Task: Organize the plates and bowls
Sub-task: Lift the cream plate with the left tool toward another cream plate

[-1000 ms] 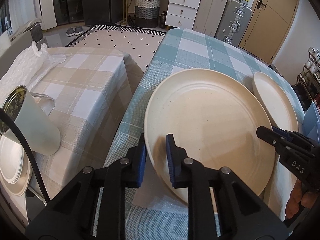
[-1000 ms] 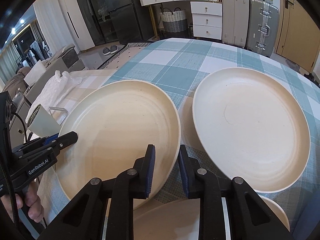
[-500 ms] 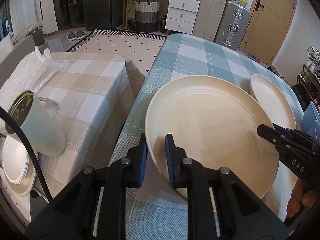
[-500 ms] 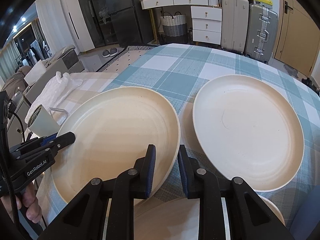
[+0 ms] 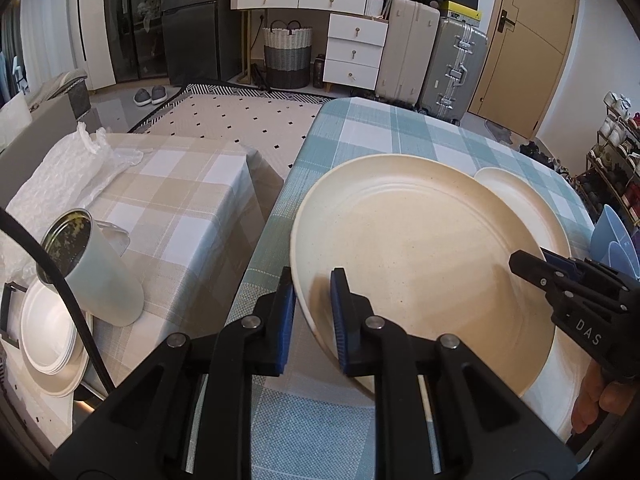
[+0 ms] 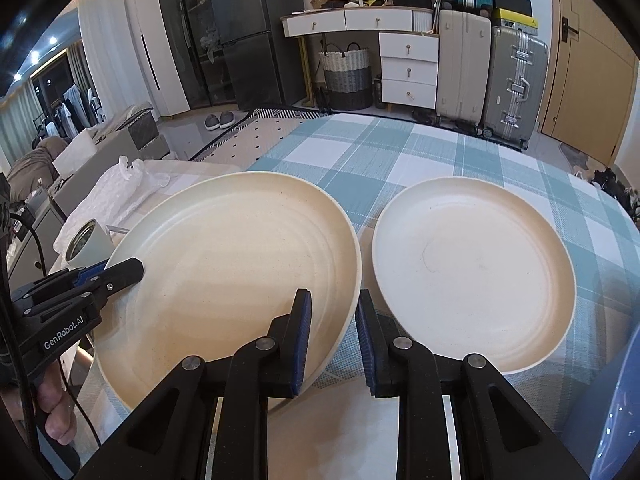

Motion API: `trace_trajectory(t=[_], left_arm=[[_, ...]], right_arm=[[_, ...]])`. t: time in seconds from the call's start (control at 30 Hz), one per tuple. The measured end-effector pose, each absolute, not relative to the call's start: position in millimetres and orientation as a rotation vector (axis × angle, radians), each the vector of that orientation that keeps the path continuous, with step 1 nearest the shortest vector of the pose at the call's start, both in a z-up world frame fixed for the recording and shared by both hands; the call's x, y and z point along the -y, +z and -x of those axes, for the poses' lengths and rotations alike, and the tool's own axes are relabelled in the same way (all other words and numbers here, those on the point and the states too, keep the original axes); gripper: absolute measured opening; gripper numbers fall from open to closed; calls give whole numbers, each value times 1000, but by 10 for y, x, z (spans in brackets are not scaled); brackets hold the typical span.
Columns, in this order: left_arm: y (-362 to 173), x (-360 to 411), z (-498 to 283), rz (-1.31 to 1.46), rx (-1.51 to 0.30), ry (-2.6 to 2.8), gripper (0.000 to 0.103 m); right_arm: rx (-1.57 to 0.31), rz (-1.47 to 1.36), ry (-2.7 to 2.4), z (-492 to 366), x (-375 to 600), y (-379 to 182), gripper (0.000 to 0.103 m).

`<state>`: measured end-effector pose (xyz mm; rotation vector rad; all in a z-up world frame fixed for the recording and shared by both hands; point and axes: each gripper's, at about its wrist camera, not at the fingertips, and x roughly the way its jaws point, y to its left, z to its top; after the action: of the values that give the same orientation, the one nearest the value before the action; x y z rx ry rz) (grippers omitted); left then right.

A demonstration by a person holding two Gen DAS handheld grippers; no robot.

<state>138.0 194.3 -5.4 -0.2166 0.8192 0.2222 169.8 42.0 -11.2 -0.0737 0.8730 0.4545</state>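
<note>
Cream, speckled and round, the large ceramic plate (image 5: 420,252) hangs between my two grippers, lifted off the counter (image 5: 384,136) with its blue-and-white checked cloth and tilted, its far edge higher. My left gripper (image 5: 312,312) has its jaws closed on the plate's left rim, one blue pad under the edge and one on the upper face. My right gripper (image 6: 330,332) grips the opposite rim the same way, jaws narrowed onto the edge with the rim running between the pads. Just beside it to the right, a second, paler cream round plate (image 6: 472,276) lies flat on the counter; from the left wrist view the held plate overlaps its near edge. Under the raised plate a further pale surface shows, though I cannot tell what it is. To my left, on a lower surface with a beige checked cloth (image 5: 172,200), a white cylindrical mug (image 5: 92,272) leans, with crumpled bubble wrap (image 5: 60,176) behind it and a small stack of white plates (image 5: 48,340) at the near edge.
</note>
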Motion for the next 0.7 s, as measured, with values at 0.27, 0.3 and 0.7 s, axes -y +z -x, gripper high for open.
trace_trajectory(t=[0.27,0.3,0.7], left_arm=[[190,-1804,-1230,203,-778,207,14],[219,-1784,-1206,202,-772,204,14],[514,-1464,-969,172,-732,167,14]], right_arm=[[-817,81,437,-1521,-312,114,23],[-811,80,434,-1496,-299,144,23],[-756,70,399,-1190,-98,419,23]])
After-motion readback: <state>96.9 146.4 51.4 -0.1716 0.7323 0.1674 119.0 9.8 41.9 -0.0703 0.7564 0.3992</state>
